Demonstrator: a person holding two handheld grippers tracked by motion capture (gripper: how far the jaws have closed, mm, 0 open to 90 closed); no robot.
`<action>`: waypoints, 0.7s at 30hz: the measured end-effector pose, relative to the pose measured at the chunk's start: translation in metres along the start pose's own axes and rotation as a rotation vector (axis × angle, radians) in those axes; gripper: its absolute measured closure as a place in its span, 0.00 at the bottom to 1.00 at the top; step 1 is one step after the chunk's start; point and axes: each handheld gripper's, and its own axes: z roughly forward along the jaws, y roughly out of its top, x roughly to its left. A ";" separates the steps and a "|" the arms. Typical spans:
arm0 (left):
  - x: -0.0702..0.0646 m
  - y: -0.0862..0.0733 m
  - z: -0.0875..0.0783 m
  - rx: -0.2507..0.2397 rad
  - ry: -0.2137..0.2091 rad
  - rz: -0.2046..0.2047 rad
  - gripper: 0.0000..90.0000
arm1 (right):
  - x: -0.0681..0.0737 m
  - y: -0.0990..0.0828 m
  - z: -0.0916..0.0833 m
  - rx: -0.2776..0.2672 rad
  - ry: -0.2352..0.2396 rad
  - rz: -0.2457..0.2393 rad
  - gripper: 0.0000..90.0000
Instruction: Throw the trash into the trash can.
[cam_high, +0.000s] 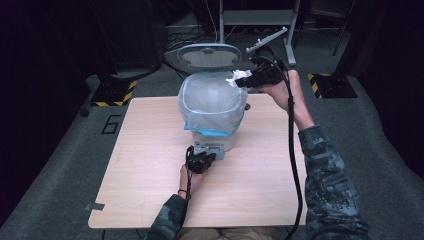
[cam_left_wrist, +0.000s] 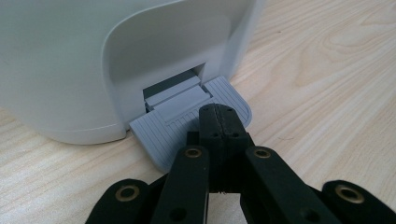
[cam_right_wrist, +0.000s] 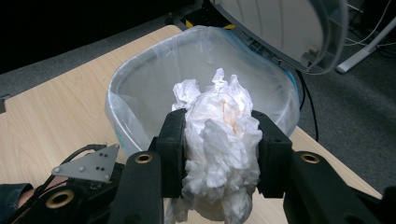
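1. Above the bin's (cam_high: 212, 112) far right rim, crumpled tissue (cam_right_wrist: 219, 140) is clamped in the right gripper (cam_high: 248, 79); released early, it could be dropped outside the liner (cam_right_wrist: 140, 93).
2. At the bin's base, the pedal (cam_left_wrist: 187, 126) is pressed by the left gripper (cam_left_wrist: 217, 116), jaws together; should it slip off, the lid (cam_high: 210, 55) could be dropped shut.

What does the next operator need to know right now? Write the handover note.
Left gripper: shut, tips pressing the bin's grey pedal.
Right gripper: shut on a crumpled white tissue, held over the rim of the pedal bin.
Done: lid is up; the plastic liner is open.
Left: move over the opening, release the tissue, then let the pedal up so the lid closes.
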 end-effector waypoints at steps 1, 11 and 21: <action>0.000 0.000 0.000 0.000 0.000 0.000 1.00 | 0.000 0.002 0.002 0.004 0.004 -0.014 0.68; 0.000 0.000 0.000 0.000 -0.004 0.001 1.00 | 0.005 0.015 0.024 0.035 0.029 -0.029 0.68; 0.002 0.000 -0.001 0.005 -0.012 0.003 1.00 | 0.012 0.026 0.048 0.066 0.057 -0.044 0.68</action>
